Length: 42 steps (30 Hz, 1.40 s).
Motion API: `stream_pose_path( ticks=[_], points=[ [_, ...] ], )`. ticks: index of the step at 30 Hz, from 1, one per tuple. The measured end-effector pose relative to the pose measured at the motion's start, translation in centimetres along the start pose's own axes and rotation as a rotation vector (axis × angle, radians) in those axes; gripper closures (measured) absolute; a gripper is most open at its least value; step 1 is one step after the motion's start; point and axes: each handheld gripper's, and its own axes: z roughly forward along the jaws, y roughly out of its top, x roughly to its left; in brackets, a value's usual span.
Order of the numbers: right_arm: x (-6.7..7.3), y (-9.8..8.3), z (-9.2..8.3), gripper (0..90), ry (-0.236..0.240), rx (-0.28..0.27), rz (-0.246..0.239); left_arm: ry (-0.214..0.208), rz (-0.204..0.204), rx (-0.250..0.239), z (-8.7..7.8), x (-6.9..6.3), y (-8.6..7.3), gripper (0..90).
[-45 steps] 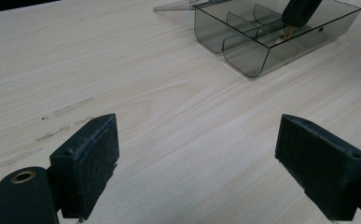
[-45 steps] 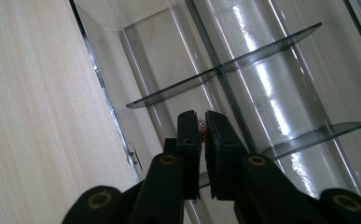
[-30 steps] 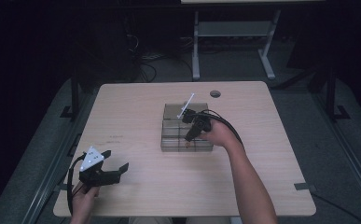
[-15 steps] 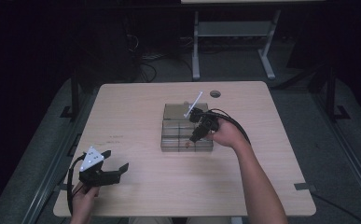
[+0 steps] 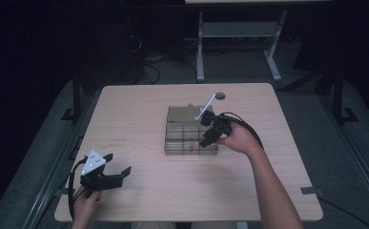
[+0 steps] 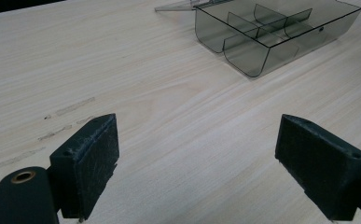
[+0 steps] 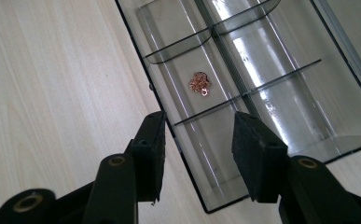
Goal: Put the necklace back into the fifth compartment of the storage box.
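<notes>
Pale wood grain covered the table (image 5: 139, 114), and from the high view a smoky clear plastic organizer box (image 5: 187, 133) sat near its middle, its long side running toward the far edge, its flat lid (image 5: 182, 113) lying open at the back. The right gripper (image 5: 206, 141) hovered over the box's near right corner, held by the right hand (image 5: 237, 139). Its jaws had just been opening, with nothing between them. At the near left corner of the table the left gripper (image 5: 120, 172) rested low, well apart from the box, pointing toward it.

From the left gripper view, both black jaws stood wide apart with rough, felt-like pads (image 6: 96, 158), bare tabletop between them. The box (image 6: 271, 32) lay ahead and off to the right, its curved dividers showing.

From the right gripper view, the jaws stood partly open and empty above the box's rim (image 7: 157, 102), one pad (image 7: 257, 154) over the compartments. A small tangled copper-coloured chain (image 7: 199, 83) lay bunched on the floor of a middle compartment in the outer row, just beyond the jaws, too crumpled to show any long axis.
</notes>
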Motion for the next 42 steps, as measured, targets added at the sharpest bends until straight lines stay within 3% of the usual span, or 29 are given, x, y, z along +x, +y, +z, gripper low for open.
stream_pose_path(
  ticks=[20, 42],
  points=[
    [0.3, -2.2, -1.8, 49.6, -0.015, -0.02, 0.011, 0.002, 0.003, 0.003, 0.0, 0.0, 0.0, 13.0],
    [0.8, -6.9, -3.0, 44.7, -0.029, -0.071, 0.061, 0.004, 0.01, 0.005, 0.0, -0.1, -0.1, 13.0]
  ],
)
